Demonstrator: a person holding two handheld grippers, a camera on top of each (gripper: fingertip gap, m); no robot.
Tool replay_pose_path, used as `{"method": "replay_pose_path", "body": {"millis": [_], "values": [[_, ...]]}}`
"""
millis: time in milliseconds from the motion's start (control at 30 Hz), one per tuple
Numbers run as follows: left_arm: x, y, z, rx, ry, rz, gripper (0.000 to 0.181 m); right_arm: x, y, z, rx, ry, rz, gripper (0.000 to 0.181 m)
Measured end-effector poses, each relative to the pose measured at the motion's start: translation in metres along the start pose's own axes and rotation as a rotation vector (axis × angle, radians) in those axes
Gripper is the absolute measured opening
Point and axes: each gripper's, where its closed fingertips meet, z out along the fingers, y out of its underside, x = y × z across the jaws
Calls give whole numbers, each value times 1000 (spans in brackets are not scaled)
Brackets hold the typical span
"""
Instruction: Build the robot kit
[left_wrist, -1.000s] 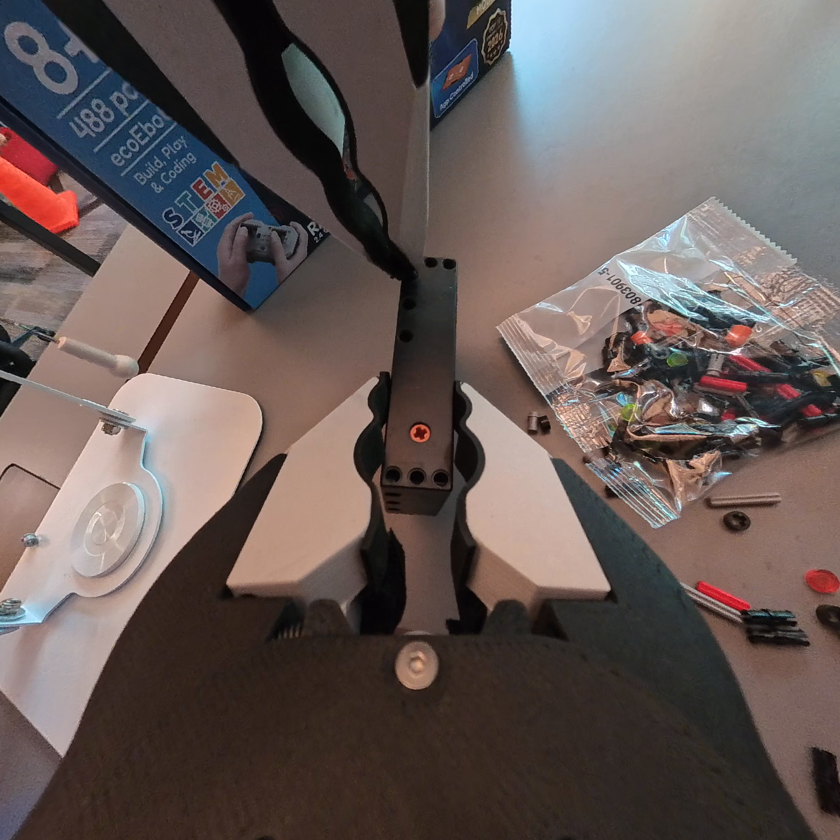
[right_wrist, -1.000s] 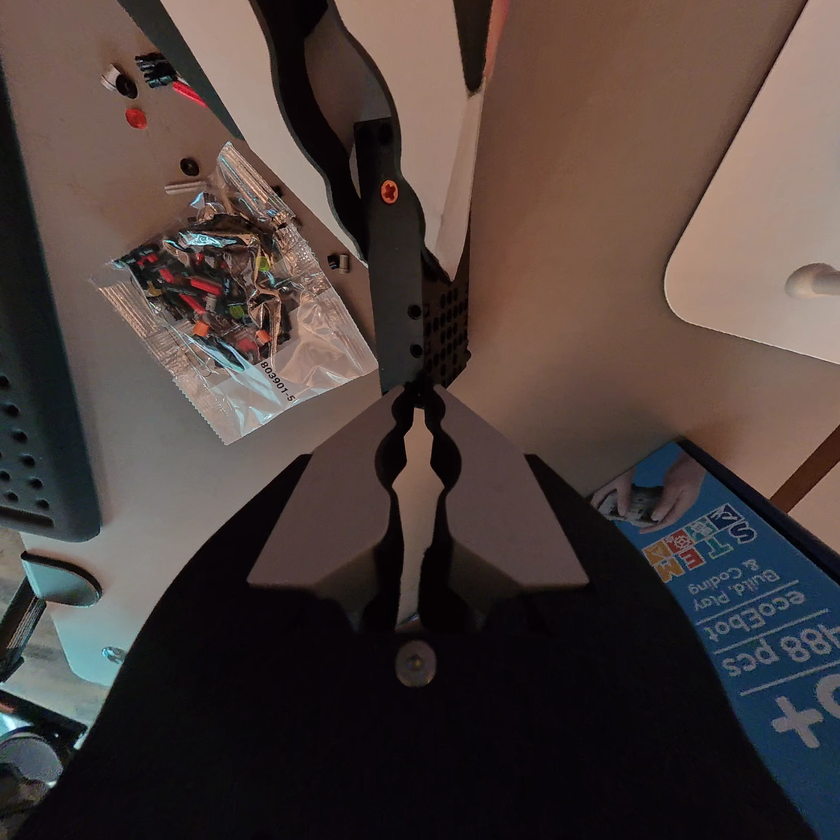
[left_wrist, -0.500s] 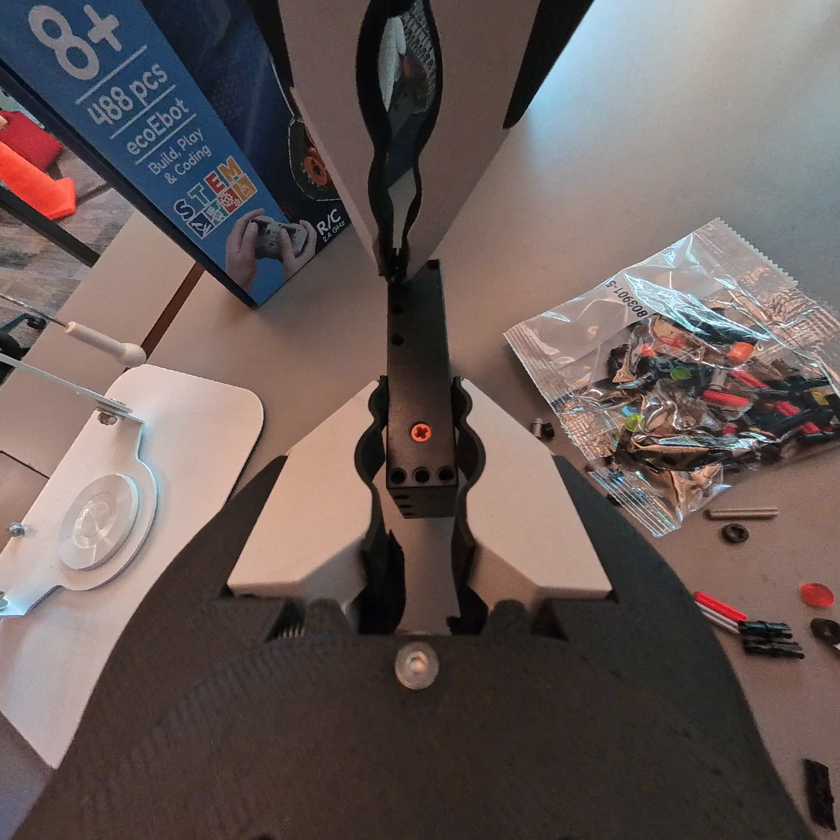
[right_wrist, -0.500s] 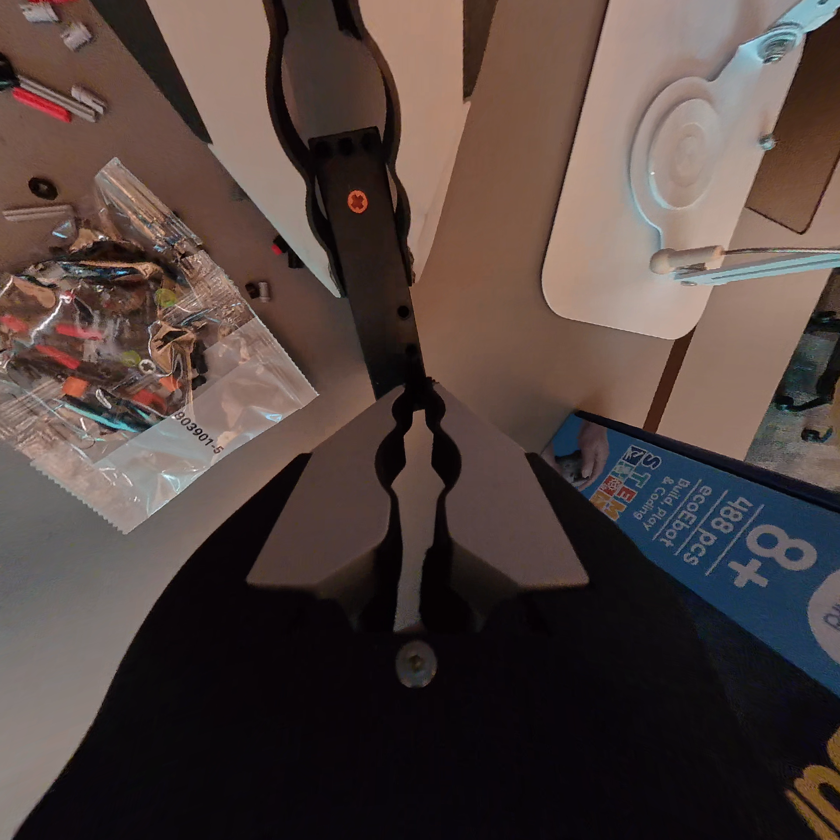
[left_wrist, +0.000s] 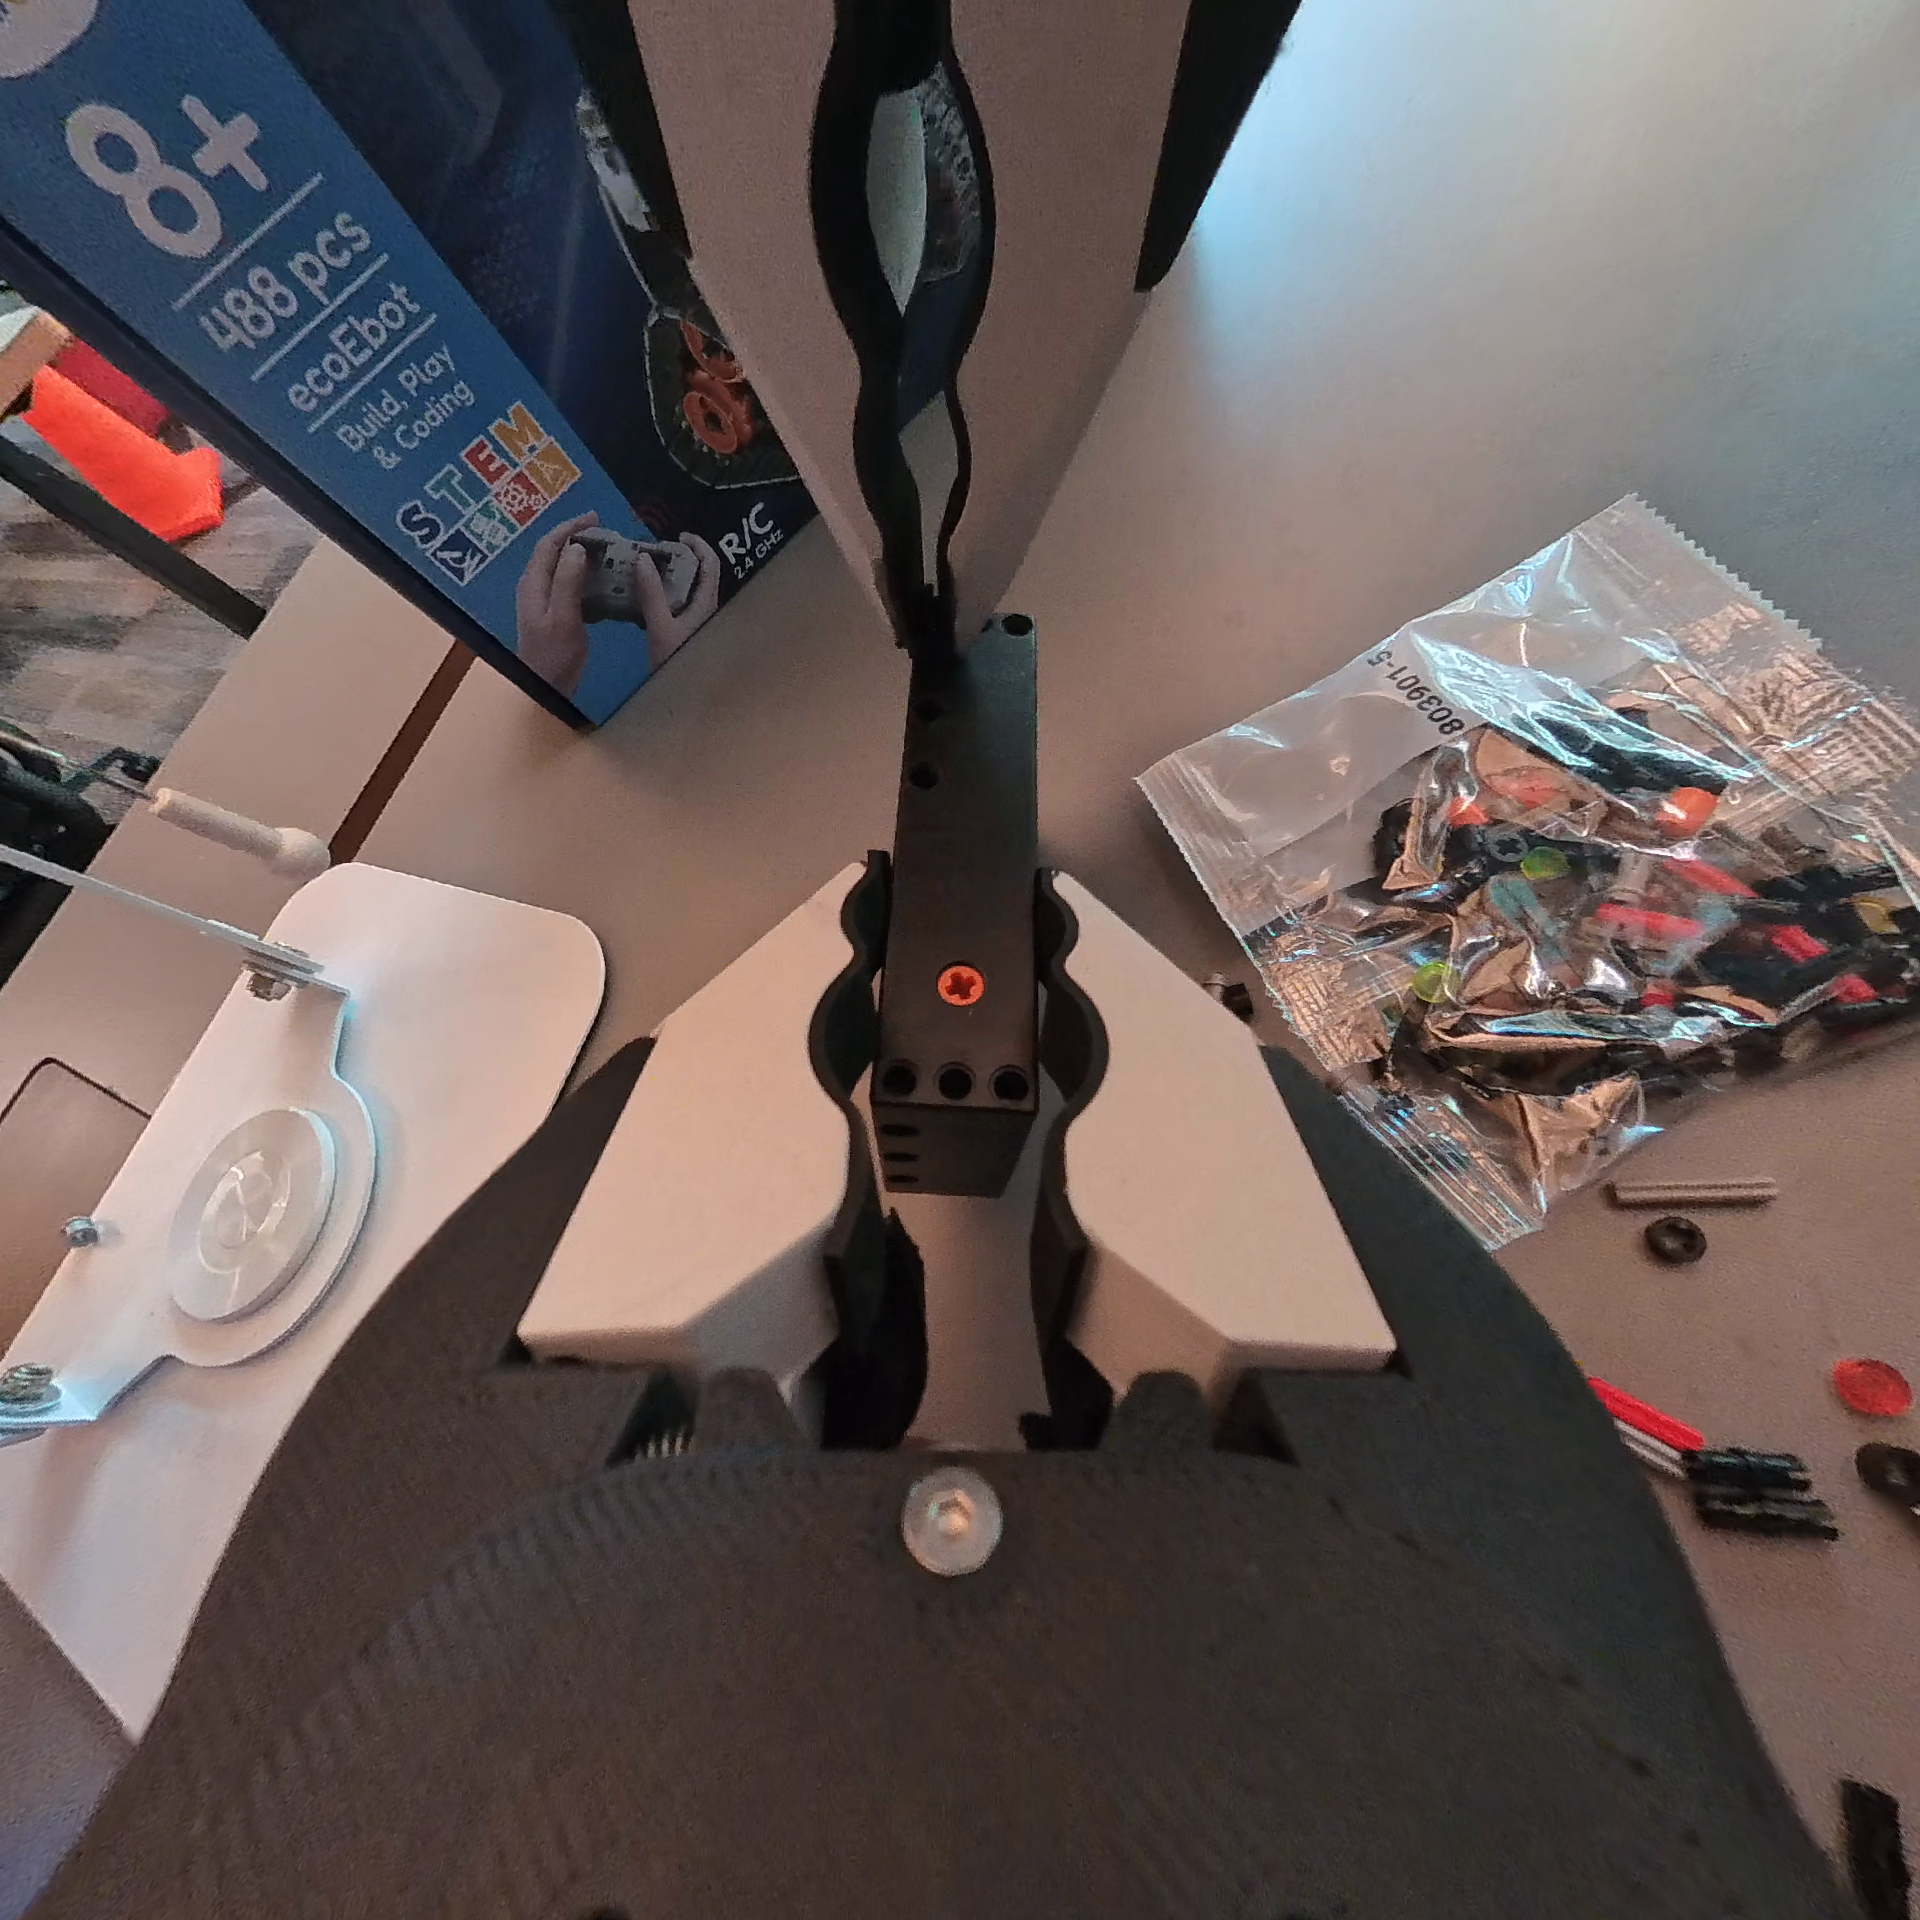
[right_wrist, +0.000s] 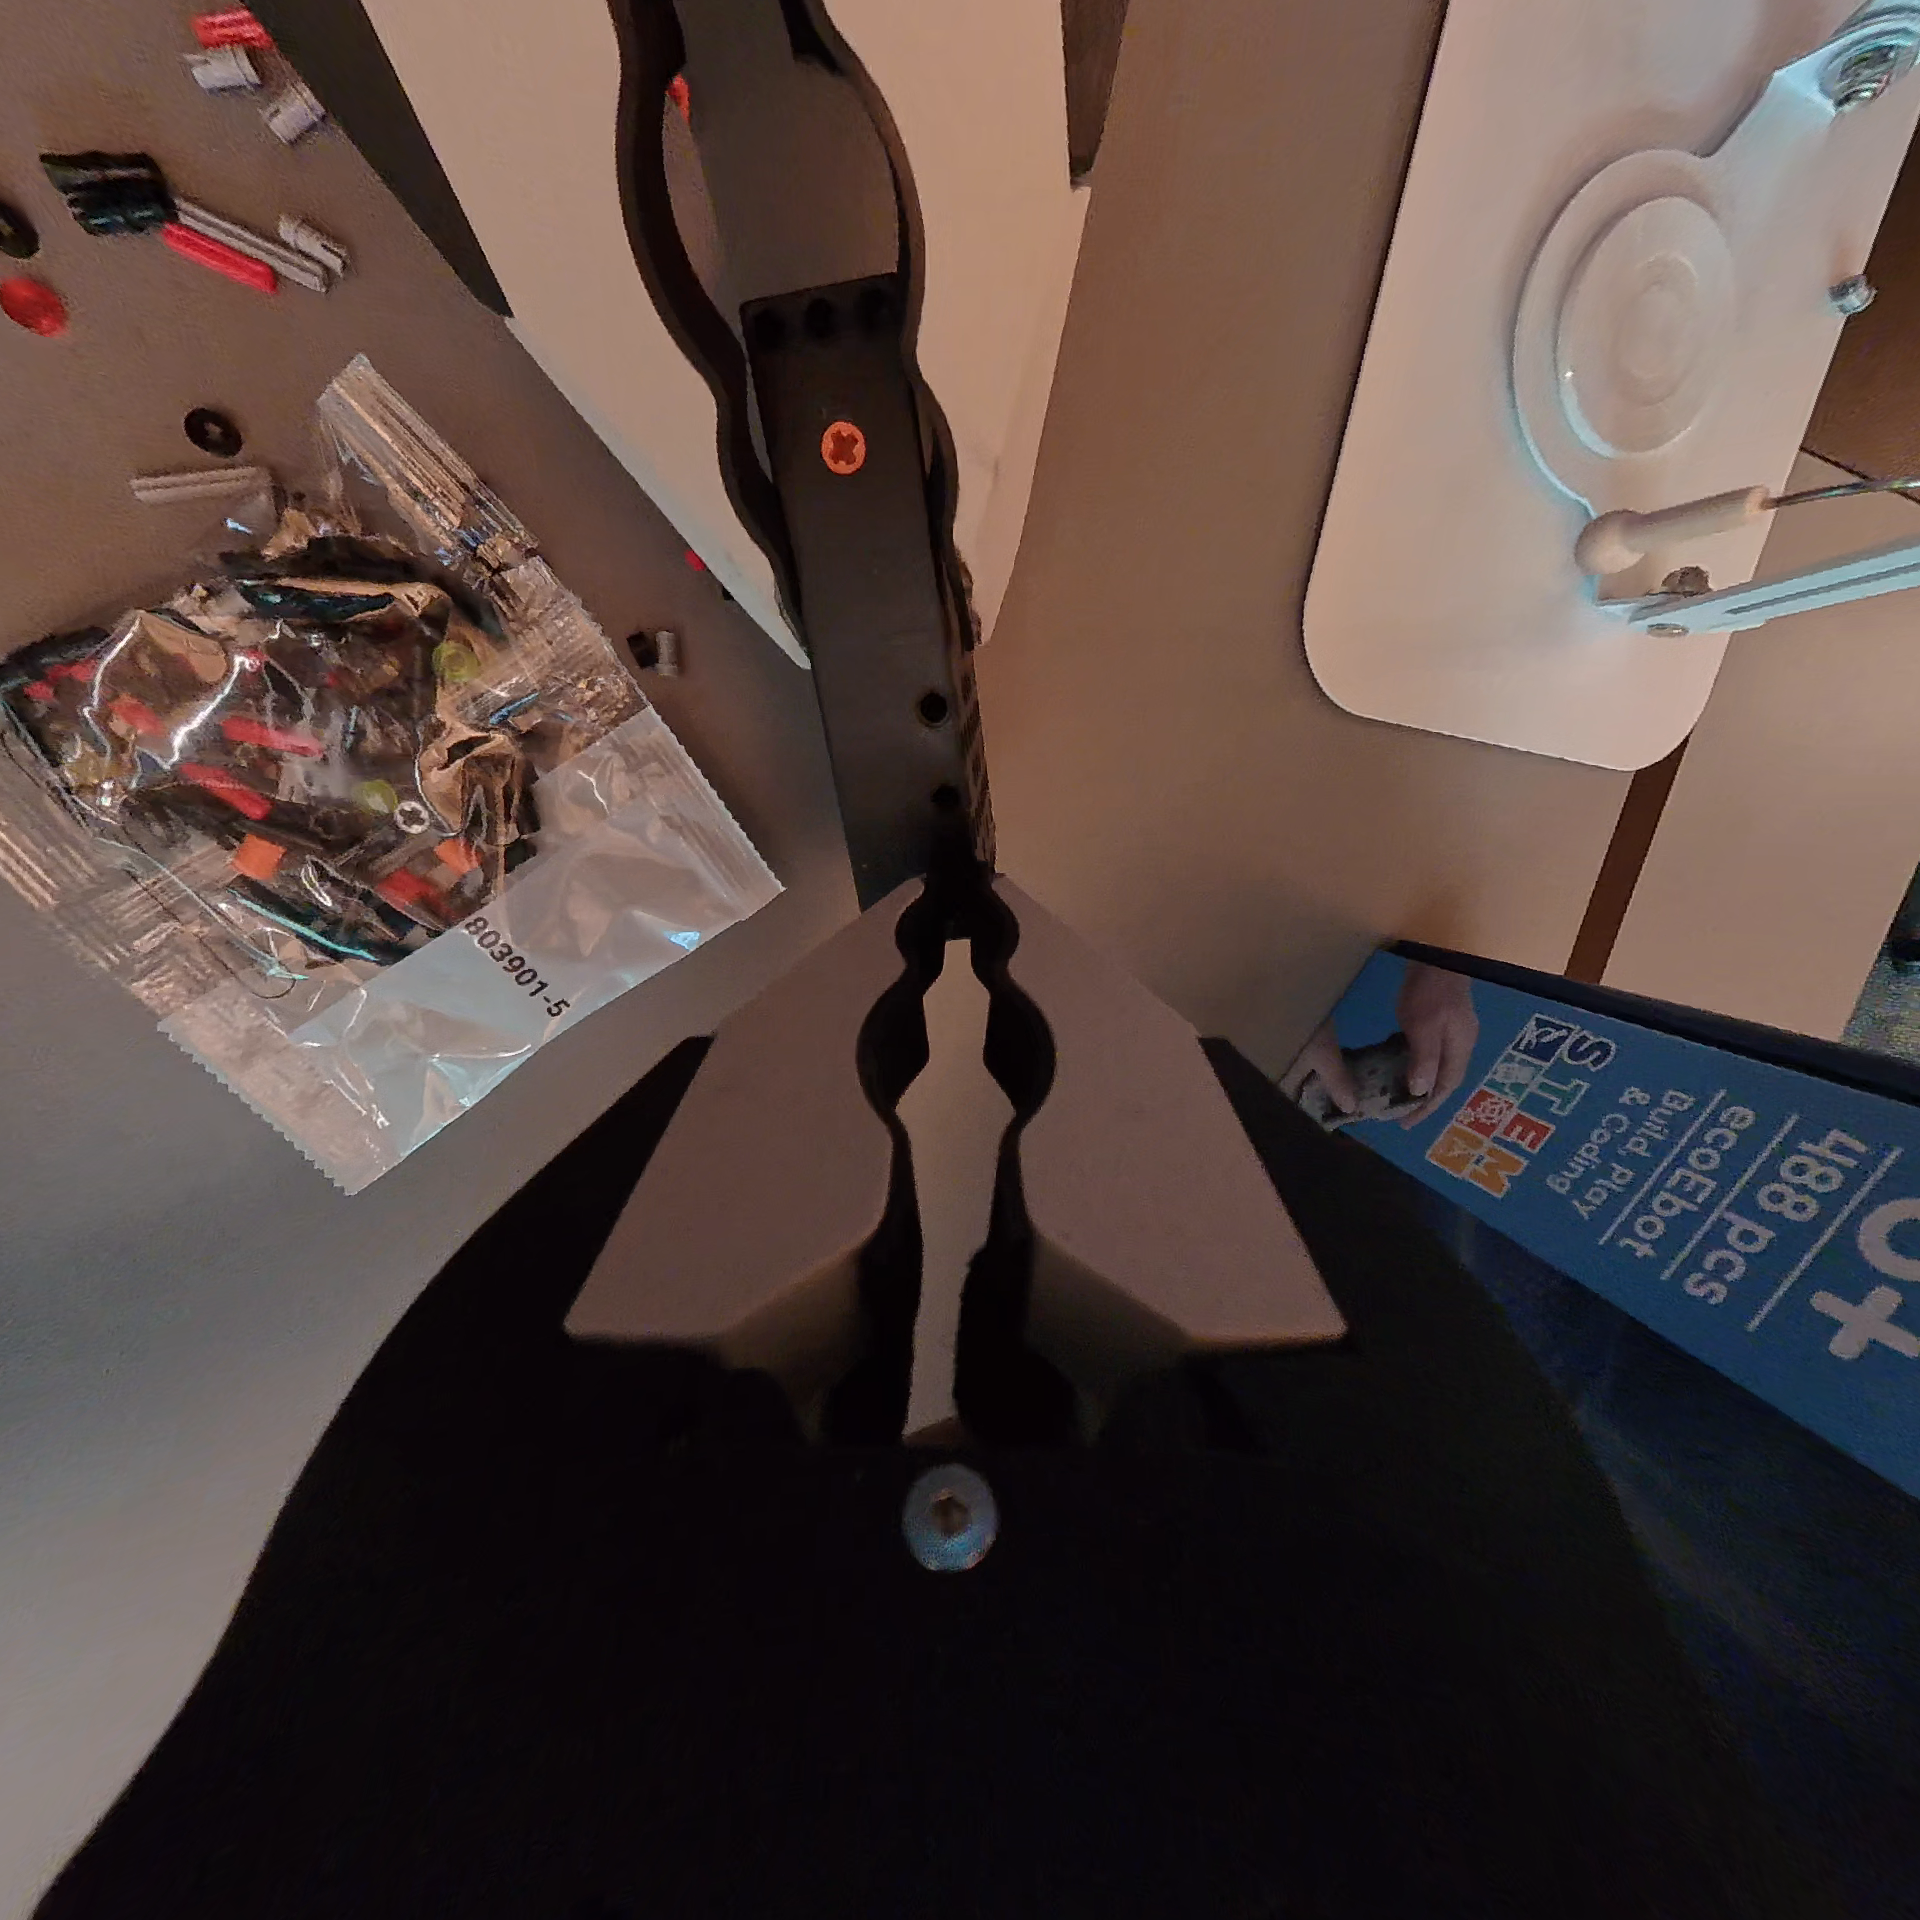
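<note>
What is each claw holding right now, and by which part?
The left claw grips the black block across its sides at the end with the orange cross socket. The right claw pinches something at the block's opposite end; what exactly cannot be told.

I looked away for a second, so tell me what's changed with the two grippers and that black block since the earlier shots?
The right gripper swung round to face the left gripper head-on, its tips keeping their pinch on the far end of the black block. The left gripper stays clamped on the block; the bag of parts hasn't moved.

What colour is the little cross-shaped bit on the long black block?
Orange. The cross-shaped socket on the long black block shows best in the left wrist view.
</note>
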Motion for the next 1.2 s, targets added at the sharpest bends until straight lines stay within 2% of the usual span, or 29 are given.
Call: {"method": "replay_pose_path", "body": {"millis": [133,300,400,700,867,967,1133,1200], "values": [[-4,2,0,1,2,-21,25,5,-3,1,-7,4,20,3],[-4,8,2,-14,18,-36,25,5,-17,-5,99,22,71,6],[-3,8,3,-12,19,-36,24,10,-14,-10,122,53,87,2],[-3,7,3,-11,15,-32,25,7,-13,3,126,17,114,0],[-2,9,3,-13,31,-49,25,11,-18,-10,198,54,156,0],[-3,9,4,-9,37,-56,25,13,-14,-16,195,69,160,0],[-4,9,3,-8,38,-67,25,12,-1,-4,89,72,134,0],[-3,10,3,-14,38,-59,24,10,-3,-2,97,68,127,0]]}}
